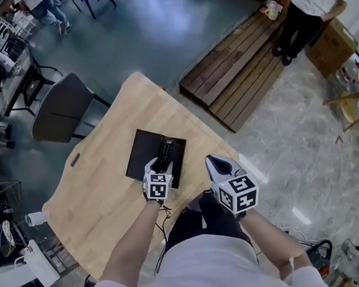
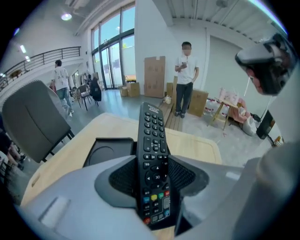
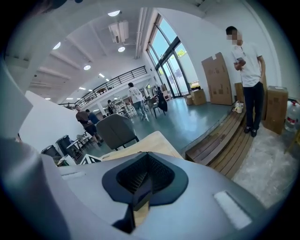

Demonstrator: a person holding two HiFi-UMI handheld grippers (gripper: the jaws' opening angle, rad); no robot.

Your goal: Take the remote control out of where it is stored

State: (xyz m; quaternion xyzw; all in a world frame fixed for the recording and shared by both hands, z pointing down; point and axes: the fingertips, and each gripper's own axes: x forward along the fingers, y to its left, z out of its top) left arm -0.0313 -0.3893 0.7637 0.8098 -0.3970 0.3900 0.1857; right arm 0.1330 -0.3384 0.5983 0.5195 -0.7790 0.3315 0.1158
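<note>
1. Nearest the person, the right gripper (image 1: 216, 166) hangs over the near edge of the table (image 1: 99, 195). Its jaws are pressed together with nothing between them, and it takes no part in the grip.
2. Just ahead and to its left, the left gripper (image 2: 154, 180) is pinching the remote control (image 2: 153, 150). The ribbed pads clamp the lower, coloured-button end from both sides.
3. The remote control points away from the person, number keys farthest out. Its far end reaches over the black holder (image 1: 143, 157), and in the left gripper view it seems tilted upward from it.
4. The black holder lies flat and open in the middle of the table, with a round recess showing in its left part. I cannot tell whether the remote's far tip touches it.
5. My reading is that the grasp is made and the lift-out is in hand. The next move calls for raising the remote straight up, clear of the holder's rim, keeping the clamp firm since only one end is held. It can then be carried to bare wood beside the holder.
6. Past the table stand a grey chair (image 1: 60, 108) and a slatted wooden platform (image 1: 236, 73), with a person (image 1: 306, 17) at its far end.
</note>
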